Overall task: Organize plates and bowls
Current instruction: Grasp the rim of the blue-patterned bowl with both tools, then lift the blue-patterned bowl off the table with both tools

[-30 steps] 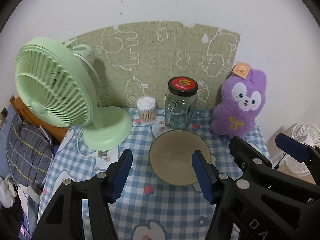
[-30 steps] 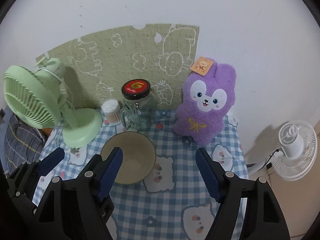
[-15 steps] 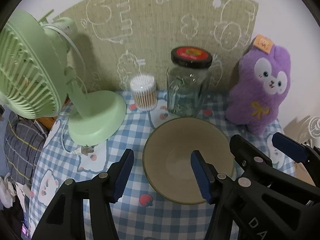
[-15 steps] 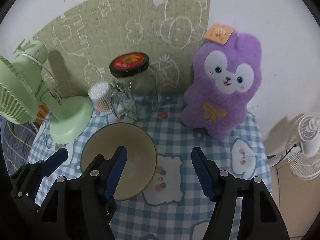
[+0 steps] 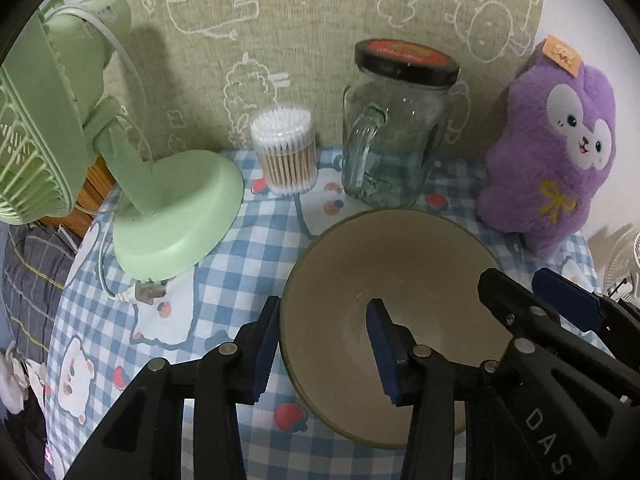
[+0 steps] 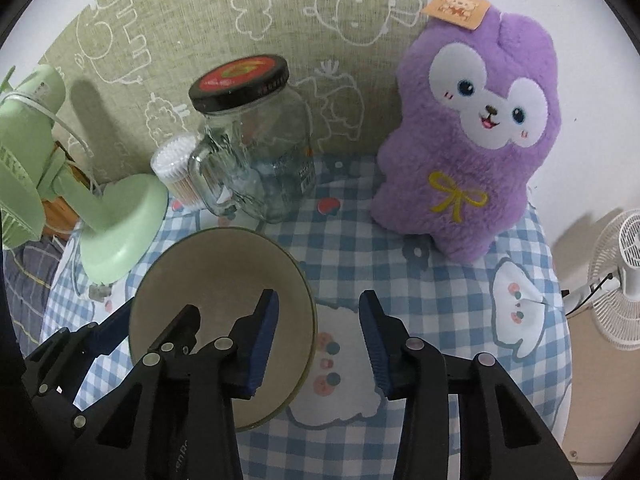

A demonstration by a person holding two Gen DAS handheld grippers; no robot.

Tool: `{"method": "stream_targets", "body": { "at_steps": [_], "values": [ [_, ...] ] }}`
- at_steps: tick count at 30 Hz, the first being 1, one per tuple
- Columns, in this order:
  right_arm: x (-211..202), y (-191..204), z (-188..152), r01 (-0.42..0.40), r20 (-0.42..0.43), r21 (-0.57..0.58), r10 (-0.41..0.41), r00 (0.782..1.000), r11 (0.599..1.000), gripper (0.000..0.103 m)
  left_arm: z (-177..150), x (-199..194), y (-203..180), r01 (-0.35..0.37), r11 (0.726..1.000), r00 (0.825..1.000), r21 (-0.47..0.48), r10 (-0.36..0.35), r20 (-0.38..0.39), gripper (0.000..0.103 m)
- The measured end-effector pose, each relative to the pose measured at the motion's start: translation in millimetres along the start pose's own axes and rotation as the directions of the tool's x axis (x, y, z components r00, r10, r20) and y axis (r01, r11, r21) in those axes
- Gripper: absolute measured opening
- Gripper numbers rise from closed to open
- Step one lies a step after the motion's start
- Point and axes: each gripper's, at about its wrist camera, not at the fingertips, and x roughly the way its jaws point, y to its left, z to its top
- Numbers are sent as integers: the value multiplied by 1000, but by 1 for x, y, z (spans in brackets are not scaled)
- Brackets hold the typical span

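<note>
Both grippers straddle opposite edges of the beige bowl (image 5: 384,276) on the checked counter (image 5: 224,280). Left gripper (image 5: 324,344) has one finger outside the left rim and one inside; right gripper (image 6: 318,334) brackets the right rim. Their jaws have just been closing but stand apart, pads not visibly pressing. Behind the bowl, close by, stands a glass jar (image 5: 394,132); the fan base (image 5: 176,216) crowds the left, while bare cloth lies right.
</note>
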Motion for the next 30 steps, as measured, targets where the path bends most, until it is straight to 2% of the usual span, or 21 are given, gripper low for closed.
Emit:
{"method": "stream_targets", "body": {
  "at_steps": [4, 6, 10, 12, 15, 24, 30],
  "values": [
    [8, 1, -1, 3, -15, 3, -3, 1000, 1000, 37, -1, 10, 1, -2, 1000, 1000, -7, 2, -17, 38],
    [12, 2, -1, 5, -21, 0, -5, 1000, 1000, 27, -2, 13, 1, -5, 1000, 1000, -8, 5, -21, 34],
    [17, 5, -1, 0, -34, -6, 0, 999, 1000, 19, -2, 15, 2, -18, 1000, 1000, 2, 18, -19, 28],
    [17, 7, -1, -4, -32, -9, 4, 999, 1000, 16, -2, 16, 3, -26, 1000, 1000, 3, 26, -14, 22],
    [18, 8, -2, 1, -27, -8, -1, 1000, 1000, 16, -3, 18, 6, -32, 999, 999, 1, 32, -17, 18],
    [18, 8, -3, 2, -32, -1, -2, 999, 1000, 16, -3, 19, 7, -31, 1000, 999, -4, 31, -30, 17],
    [2, 9, -3, 14, -12, -6, -14, 1000, 1000, 16, -4, 6, 5, -25, 1000, 999, 0, 25, -20, 17]
  ]
}}
